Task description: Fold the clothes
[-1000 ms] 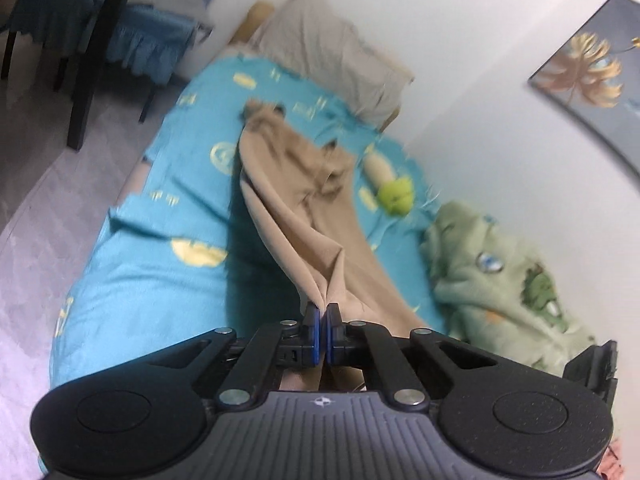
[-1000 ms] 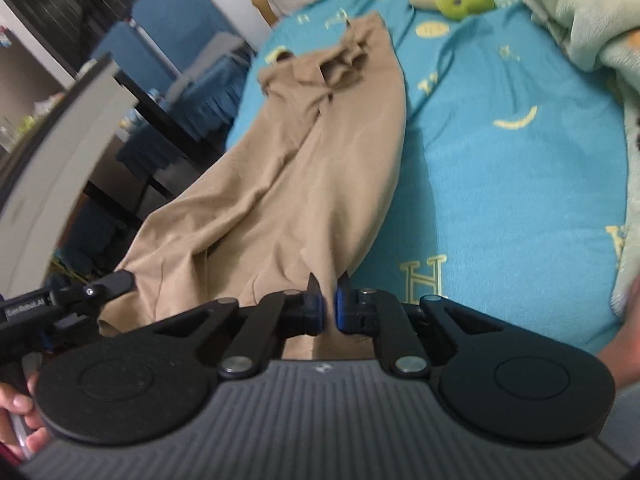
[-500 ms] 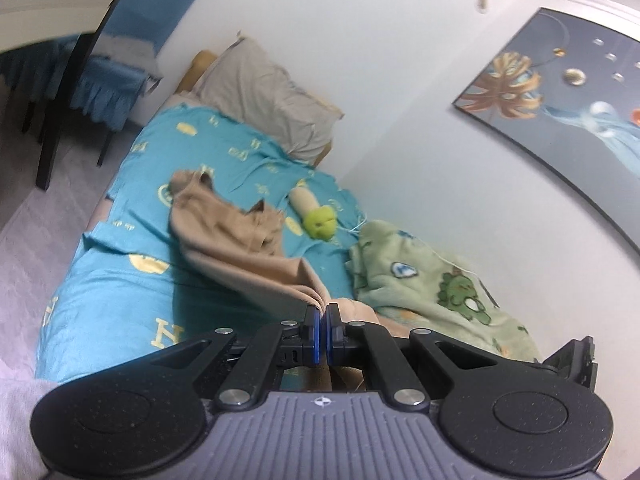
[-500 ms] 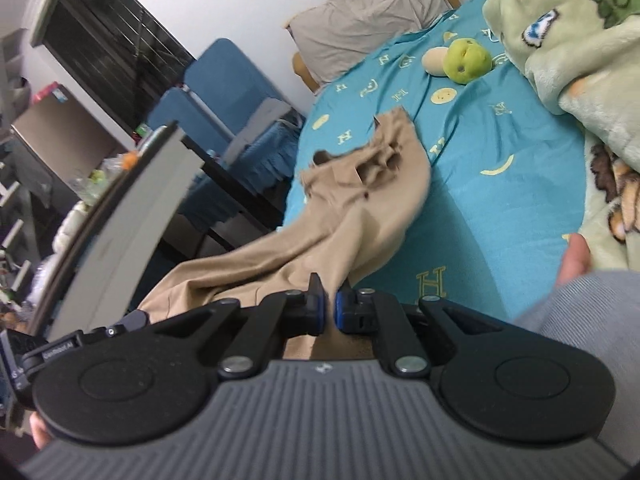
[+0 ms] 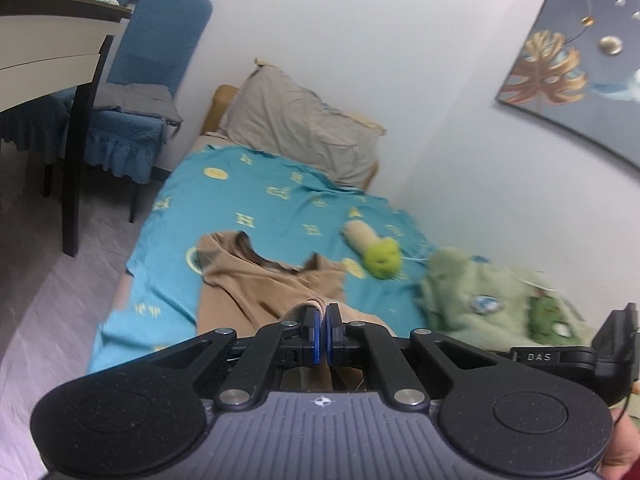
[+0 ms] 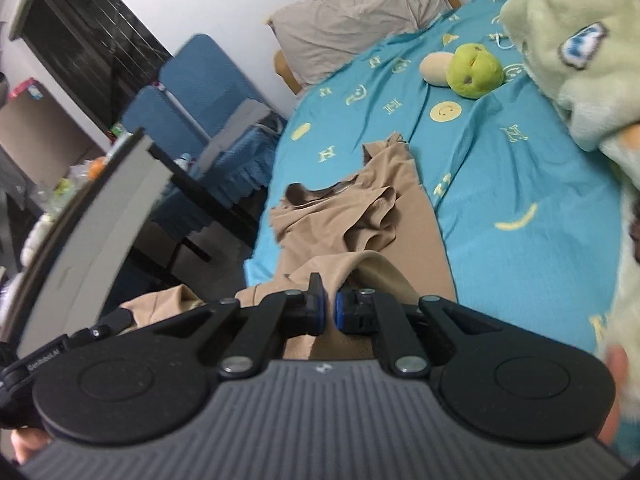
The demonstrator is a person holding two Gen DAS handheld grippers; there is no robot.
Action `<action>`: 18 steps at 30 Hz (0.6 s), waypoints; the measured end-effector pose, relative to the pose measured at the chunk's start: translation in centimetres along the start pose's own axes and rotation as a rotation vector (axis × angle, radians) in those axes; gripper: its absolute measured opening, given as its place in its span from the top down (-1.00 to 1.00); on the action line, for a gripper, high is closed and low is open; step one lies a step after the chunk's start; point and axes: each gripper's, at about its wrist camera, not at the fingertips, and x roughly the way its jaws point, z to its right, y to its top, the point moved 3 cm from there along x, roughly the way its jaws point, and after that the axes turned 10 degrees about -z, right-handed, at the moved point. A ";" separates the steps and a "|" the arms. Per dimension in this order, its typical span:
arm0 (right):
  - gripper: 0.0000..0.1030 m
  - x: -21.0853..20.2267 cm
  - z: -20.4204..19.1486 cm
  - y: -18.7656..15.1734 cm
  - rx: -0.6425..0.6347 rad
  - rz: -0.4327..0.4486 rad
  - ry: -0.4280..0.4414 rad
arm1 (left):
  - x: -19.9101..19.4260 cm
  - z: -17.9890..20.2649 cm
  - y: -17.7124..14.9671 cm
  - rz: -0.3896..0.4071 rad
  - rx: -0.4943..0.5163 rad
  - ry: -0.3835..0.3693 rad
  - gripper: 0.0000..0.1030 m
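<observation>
A pair of tan trousers (image 5: 256, 280) lies lengthwise on the teal bedsheet (image 5: 248, 200), waistband toward the pillow. In the left wrist view my left gripper (image 5: 321, 316) is shut on a bunched fold of the tan cloth at the leg end. In the right wrist view the trousers (image 6: 360, 216) lie bunched at the waist, and my right gripper (image 6: 329, 304) is shut on another fold of the leg end. The cloth under both grippers is hidden by their bodies. The other gripper's body shows at each view's edge.
A grey pillow (image 5: 304, 128) lies at the head of the bed. A green plush toy (image 5: 382, 258) and a green dinosaur blanket (image 5: 492, 304) lie on the wall side. Blue chairs (image 5: 132, 120) and a table (image 5: 44, 52) stand left of the bed. A framed picture (image 5: 572, 80) hangs on the wall.
Both grippers have carried the leg ends up the bed toward the waistband, so the trousers went from stretched out long to doubled over and bunched. Both stayed shut on the cloth.
</observation>
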 end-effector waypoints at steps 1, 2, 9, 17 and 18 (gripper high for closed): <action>0.83 1.4 0.3 0.8 -0.003 -0.009 -0.012 | 1.6 -0.8 0.5 -0.004 -0.002 0.014 0.94; 0.83 2.8 0.5 1.7 -0.005 -0.017 -0.025 | 3.2 -1.6 0.9 -0.009 -0.005 0.027 0.94; 0.82 11.9 2.6 4.0 -0.044 -0.100 -0.134 | 14.2 -6.3 0.9 -0.095 0.014 0.126 0.93; 0.81 19.4 4.3 3.1 -0.152 -0.201 -0.294 | 21.5 -8.8 -1.9 -0.248 0.069 0.224 0.88; 0.79 19.4 4.1 3.1 -0.159 -0.193 -0.299 | 21.7 -8.9 -2.1 -0.249 0.080 0.228 0.88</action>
